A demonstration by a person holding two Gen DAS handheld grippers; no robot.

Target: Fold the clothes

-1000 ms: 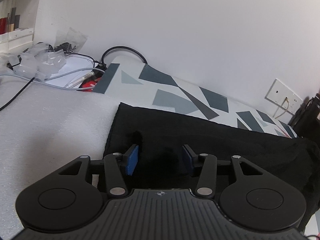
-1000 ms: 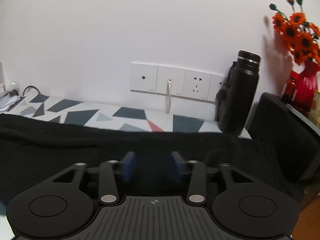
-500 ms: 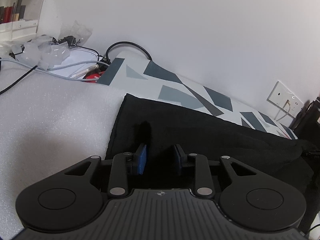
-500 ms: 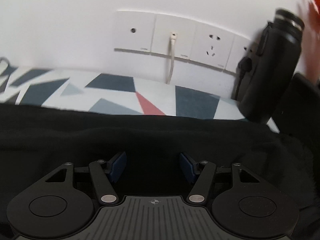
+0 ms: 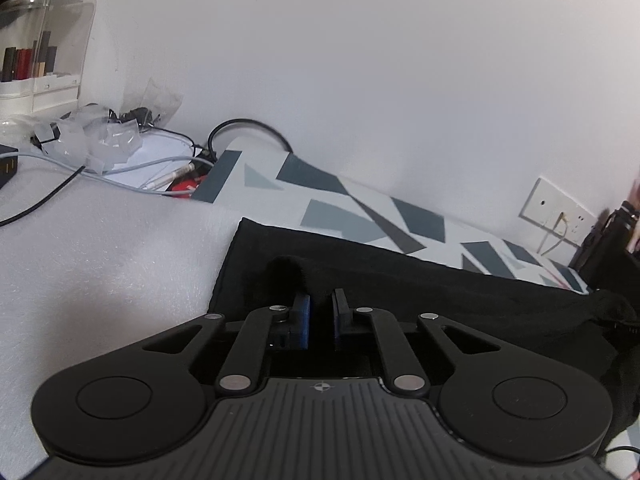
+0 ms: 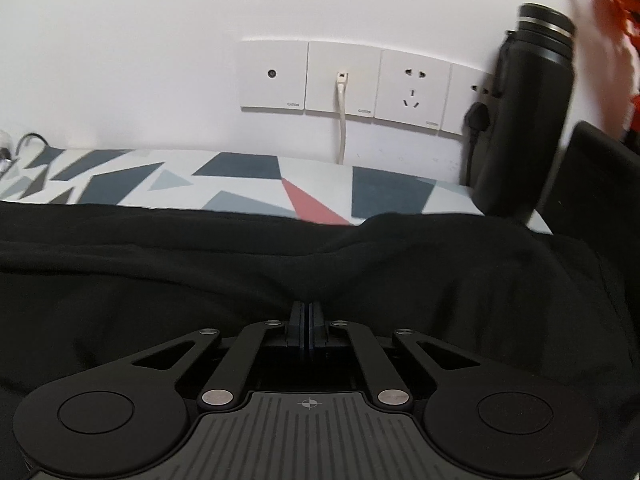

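Observation:
A black garment (image 5: 440, 292) lies across a white foam sheet and a geometric-patterned mat. In the left wrist view my left gripper (image 5: 321, 308) has its blue pads (image 5: 303, 314) drawn close on a raised bunch of the garment near its left edge. In the right wrist view the same black garment (image 6: 200, 280) fills the lower half. There my right gripper (image 6: 306, 314) is shut, with the cloth puckering into its tips. The cloth hides how much fabric sits between the pads.
Cables (image 5: 120, 168), plastic bags and a clear organiser box (image 5: 40, 52) crowd the far left. Wall sockets (image 6: 360, 80) with a plugged white cord sit behind the patterned mat (image 6: 240, 184). A black flask (image 6: 524, 120) stands at the right by the wall.
Both grippers have closed from open onto the black cloth. A small bunch of fabric has risen at the left gripper's tips. The right gripper moved closer to the wall sockets.

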